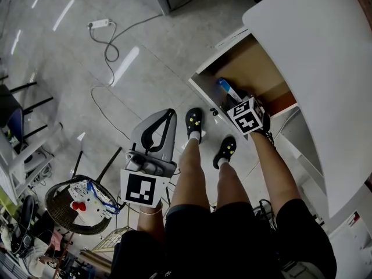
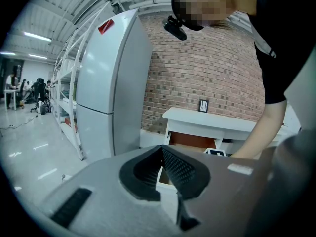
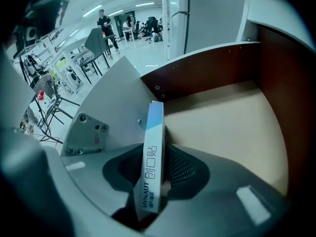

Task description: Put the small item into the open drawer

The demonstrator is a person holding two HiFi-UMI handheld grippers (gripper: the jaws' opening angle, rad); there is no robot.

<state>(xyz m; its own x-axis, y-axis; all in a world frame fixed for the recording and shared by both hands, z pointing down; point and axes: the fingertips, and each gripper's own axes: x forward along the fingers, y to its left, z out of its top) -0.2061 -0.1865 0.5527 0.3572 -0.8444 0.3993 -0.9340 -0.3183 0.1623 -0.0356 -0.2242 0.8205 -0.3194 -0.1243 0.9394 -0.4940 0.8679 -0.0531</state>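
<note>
Plainly it all turns on the right gripper [image 3: 158, 169]: the box [image 3: 154, 132] stands on edge between its jaws, long axis running straight out along them and down into the drawer [image 3: 222, 122]. The jaws look spread wider than the thin box, so I judge it loose, not pinched. Its far end sits over the drawer's left side, near the corner where a white wall meets a brown one; the pale bottom to the right is bare. Letting it drop there should finish the job. The left gripper [image 2: 162, 172] hangs well apart on the left, jaws spread and empty. Above the drawer juts a white counter [image 1: 314, 68]; around lies a glossy grey floor [image 1: 87, 68].
</note>
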